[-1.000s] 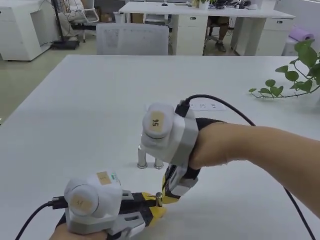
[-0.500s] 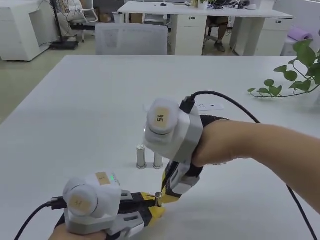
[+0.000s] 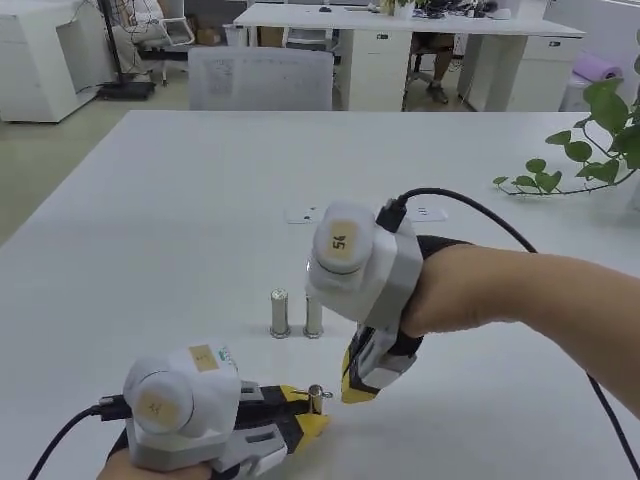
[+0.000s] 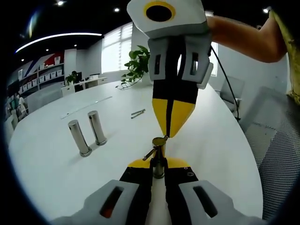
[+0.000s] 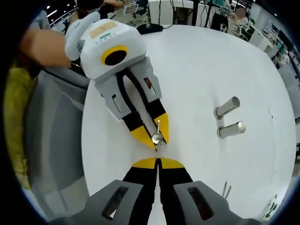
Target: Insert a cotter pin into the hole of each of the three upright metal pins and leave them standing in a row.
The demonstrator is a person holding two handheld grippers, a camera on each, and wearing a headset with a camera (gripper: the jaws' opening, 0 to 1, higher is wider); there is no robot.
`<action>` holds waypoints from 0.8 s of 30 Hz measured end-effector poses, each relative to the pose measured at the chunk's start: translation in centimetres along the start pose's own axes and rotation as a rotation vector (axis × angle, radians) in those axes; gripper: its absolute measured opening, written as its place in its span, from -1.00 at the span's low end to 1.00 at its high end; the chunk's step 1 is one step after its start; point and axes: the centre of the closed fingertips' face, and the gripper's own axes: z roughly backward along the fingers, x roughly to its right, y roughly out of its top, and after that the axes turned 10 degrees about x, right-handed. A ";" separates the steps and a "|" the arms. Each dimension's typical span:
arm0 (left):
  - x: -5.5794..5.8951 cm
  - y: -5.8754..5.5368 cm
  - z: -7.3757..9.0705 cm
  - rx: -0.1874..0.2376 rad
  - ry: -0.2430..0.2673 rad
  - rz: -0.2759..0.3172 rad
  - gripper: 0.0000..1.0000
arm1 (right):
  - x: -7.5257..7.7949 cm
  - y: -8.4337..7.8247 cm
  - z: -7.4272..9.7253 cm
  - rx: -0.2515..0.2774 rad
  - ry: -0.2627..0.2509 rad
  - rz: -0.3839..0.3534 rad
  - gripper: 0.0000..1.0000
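My left gripper [image 3: 310, 410] [image 4: 158, 168] is shut on a short metal pin [image 3: 317, 396] [image 4: 158, 157] [image 5: 157, 138], held low near the table's front edge. A thin cotter pin [image 4: 150, 153] [image 5: 158, 125] sticks through the hole near its top. My right gripper [image 3: 358, 392] [image 4: 172, 133] [image 5: 158, 162] is shut with nothing in it, its yellow tips a small gap away from the held pin. Two more metal pins [image 3: 280, 313] [image 3: 313, 316] [image 4: 78, 137] [image 4: 96, 127] stand upright side by side on the white table [image 3: 200, 220], beyond the grippers.
Loose cotter pins [image 4: 138, 112] [image 5: 226, 190] lie on the table past the right gripper. A potted plant's leaves [image 3: 590, 150] hang over the far right edge. A power strip [image 3: 425, 212] lies mid-table, and a cable [image 3: 470, 215] trails from the right gripper.
My right gripper has drawn back a little to the right, off the held pin it was touching. The left gripper keeps the pin, with the cotter pin left in it.
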 end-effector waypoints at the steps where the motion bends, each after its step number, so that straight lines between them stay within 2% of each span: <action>1: 0.0 0.0 0.0 0.002 0.002 0.003 -0.86 | 0.2 0.0 0.0 0.005 -0.009 -0.004 -0.94; 7: -0.2 0.0 0.1 0.005 0.004 0.014 -0.87 | 0.7 -0.3 0.5 0.019 -0.023 -0.027 -0.94; 11: -0.9 0.1 0.7 0.004 0.015 0.013 -0.87 | 1.0 -0.4 0.8 0.035 -0.035 -0.043 -0.94; 17: -4.0 0.9 2.1 0.012 0.066 0.002 -0.87 | 1.2 -0.7 0.9 0.053 -0.042 -0.068 -0.94; 21: -5.8 0.8 2.6 0.002 0.092 -0.008 -0.87 | 1.3 -0.8 0.8 0.058 -0.041 -0.076 -0.94; 24: -6.7 0.7 2.8 -0.004 0.103 -0.009 -0.87 | 1.4 -0.9 0.8 0.060 -0.043 -0.078 -0.94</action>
